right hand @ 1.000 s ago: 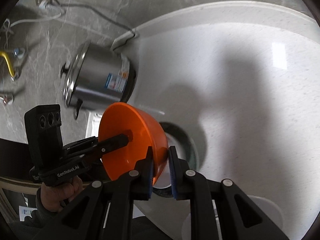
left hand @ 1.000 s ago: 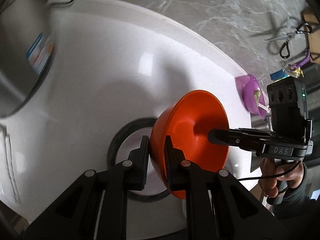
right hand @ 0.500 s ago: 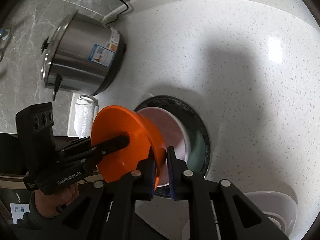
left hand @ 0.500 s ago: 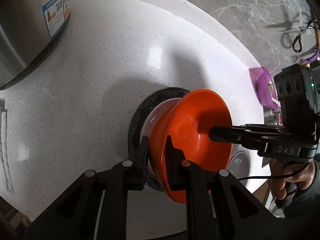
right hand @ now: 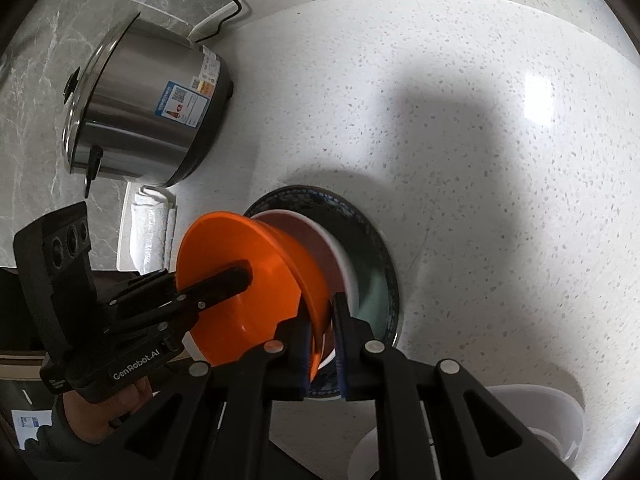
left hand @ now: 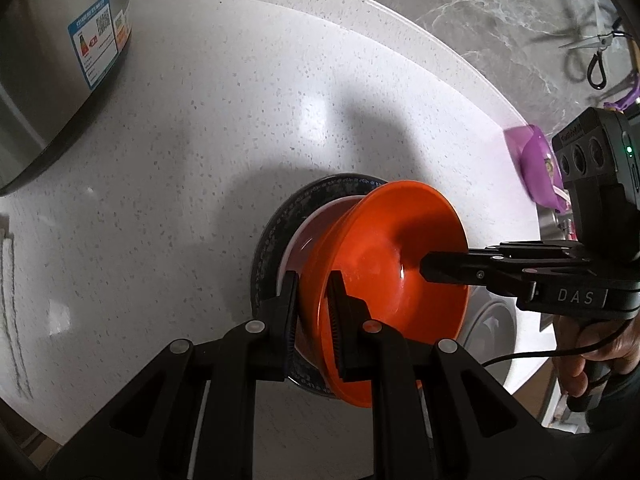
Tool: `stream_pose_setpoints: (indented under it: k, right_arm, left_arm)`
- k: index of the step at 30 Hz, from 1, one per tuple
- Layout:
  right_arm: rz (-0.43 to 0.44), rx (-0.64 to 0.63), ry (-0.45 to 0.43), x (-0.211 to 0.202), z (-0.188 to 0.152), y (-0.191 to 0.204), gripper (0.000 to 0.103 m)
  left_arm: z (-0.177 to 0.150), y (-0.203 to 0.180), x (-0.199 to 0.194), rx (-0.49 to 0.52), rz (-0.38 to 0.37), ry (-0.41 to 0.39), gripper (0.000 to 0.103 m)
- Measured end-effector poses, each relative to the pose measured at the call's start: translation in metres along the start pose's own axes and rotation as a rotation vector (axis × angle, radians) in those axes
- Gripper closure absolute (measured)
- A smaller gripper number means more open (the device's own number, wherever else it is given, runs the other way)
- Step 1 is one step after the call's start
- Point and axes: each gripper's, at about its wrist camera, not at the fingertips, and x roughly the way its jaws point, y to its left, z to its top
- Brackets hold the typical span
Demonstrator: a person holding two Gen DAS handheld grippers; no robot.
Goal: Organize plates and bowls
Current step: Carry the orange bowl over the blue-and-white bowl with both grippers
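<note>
An orange bowl [left hand: 384, 256] [right hand: 240, 264] is held by both grippers, one on each side of its rim. My left gripper [left hand: 314, 304] is shut on its near rim; my right gripper [right hand: 322, 320] is shut on the opposite rim. The bowl hangs just above or at a pink-and-white bowl [right hand: 320, 240] [left hand: 308, 236] that sits in a dark blue patterned plate [right hand: 376, 264] [left hand: 276, 224] on the white speckled counter; contact cannot be told. The right gripper's finger [left hand: 452, 268] shows inside the bowl in the left wrist view, the left one's finger [right hand: 224, 280] in the right wrist view.
A steel rice cooker [right hand: 140, 108] [left hand: 48, 52] stands at the back left with a folded white towel [right hand: 152, 224] beside it. White bowls [right hand: 532, 420] [left hand: 492, 320] sit near the front counter edge. A purple dish [left hand: 536, 168] and scissors [left hand: 592, 48] lie to the right.
Both grippers have carried the orange bowl down and closer to the counter, until it is over the pink bowl and dark plate. The grip on the rim is unchanged.
</note>
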Motion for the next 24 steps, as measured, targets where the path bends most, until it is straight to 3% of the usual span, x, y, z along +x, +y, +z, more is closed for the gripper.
stream_pose_setpoints:
  k: [4,10,18,24]
  right_arm:
    - [-0.021,-0.012,0.008,0.002,0.001,0.002,0.093]
    - [-0.068,-0.053,0.016,0.003,0.003,0.009,0.094]
    - [-0.106,-0.071,0.02,0.005,0.003,0.012,0.094]
    - [-0.127,-0.065,0.025,0.008,0.005,0.011,0.094]
  left_arm:
    - [-0.002,0.001,-0.003,0.004,-0.011,-0.013,0.088]
    - [-0.003,-0.003,-0.007,0.018,-0.032,-0.042,0.076]
    - [-0.003,-0.007,-0.019,0.012,-0.096,-0.125,0.038]
    - [-0.002,-0.002,-0.023,0.005,-0.075,-0.143,0.038]
